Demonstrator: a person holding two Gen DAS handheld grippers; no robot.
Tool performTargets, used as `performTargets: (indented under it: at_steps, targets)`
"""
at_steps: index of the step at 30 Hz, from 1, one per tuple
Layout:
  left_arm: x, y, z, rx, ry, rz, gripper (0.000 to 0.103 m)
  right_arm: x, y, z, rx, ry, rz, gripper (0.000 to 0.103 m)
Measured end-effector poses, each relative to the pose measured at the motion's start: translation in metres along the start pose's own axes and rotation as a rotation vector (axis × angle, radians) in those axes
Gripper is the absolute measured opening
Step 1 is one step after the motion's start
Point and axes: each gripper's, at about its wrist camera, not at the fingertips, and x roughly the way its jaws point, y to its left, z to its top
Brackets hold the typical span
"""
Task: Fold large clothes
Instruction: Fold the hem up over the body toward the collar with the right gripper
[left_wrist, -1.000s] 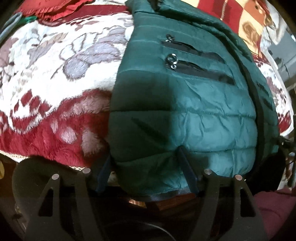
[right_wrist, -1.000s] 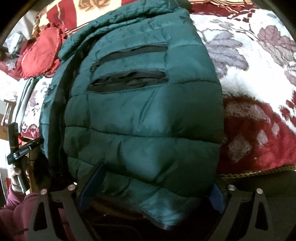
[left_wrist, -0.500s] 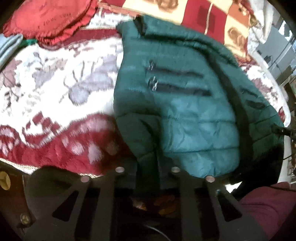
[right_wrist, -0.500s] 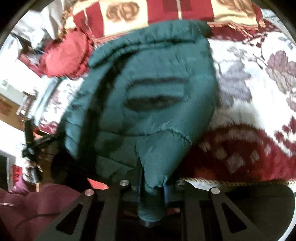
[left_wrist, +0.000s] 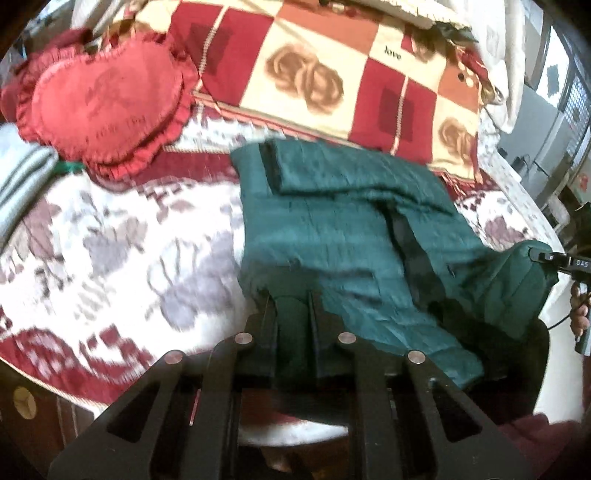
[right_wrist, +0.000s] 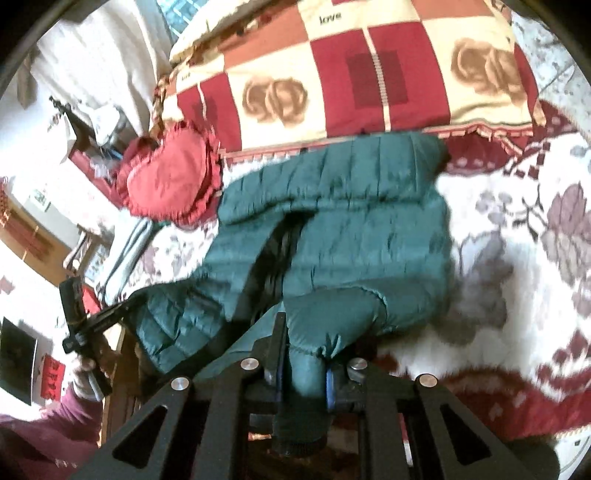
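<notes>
The dark green quilted puffer jacket (right_wrist: 332, 229), spread ahead on the floral blanket (left_wrist: 110, 258), is pinched at its near hem by both clamped grippers (left_wrist: 291, 317) (right_wrist: 303, 365), presumably for folding forward.

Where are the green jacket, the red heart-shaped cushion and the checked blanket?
green jacket (right_wrist: 369, 229): right wrist view, quilted body.
red heart-shaped cushion (left_wrist: 107, 107): left wrist view, middle of its face.
checked blanket (right_wrist: 373, 77): right wrist view, a red square.
</notes>
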Motion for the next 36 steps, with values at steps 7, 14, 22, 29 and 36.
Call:
performTargets:
  at_steps: [7, 14, 22, 29, 36]
  targets:
    - [0.011, -0.005, 0.036, 0.016, -0.051, 0.039, 0.013, 0.011, -0.001, 0.042, -0.003, -0.042, -0.027, 0.014]
    - [0.024, 0.003, 0.074, -0.021, -0.092, 0.07, 0.013, 0.016, -0.006, 0.083, -0.001, -0.097, -0.056, 0.014]
    - [0.046, 0.002, 0.116, -0.026, -0.128, 0.119, 0.013, 0.029, -0.025, 0.117, 0.032, -0.116, -0.107, 0.014]
    - [0.072, 0.0, 0.149, -0.028, -0.128, 0.157, 0.013, 0.045, -0.042, 0.145, 0.063, -0.135, -0.143, 0.014]
    - [0.108, 0.0, 0.172, -0.024, -0.105, 0.209, 0.013, 0.067, -0.055, 0.167, 0.079, -0.134, -0.185, 0.014]
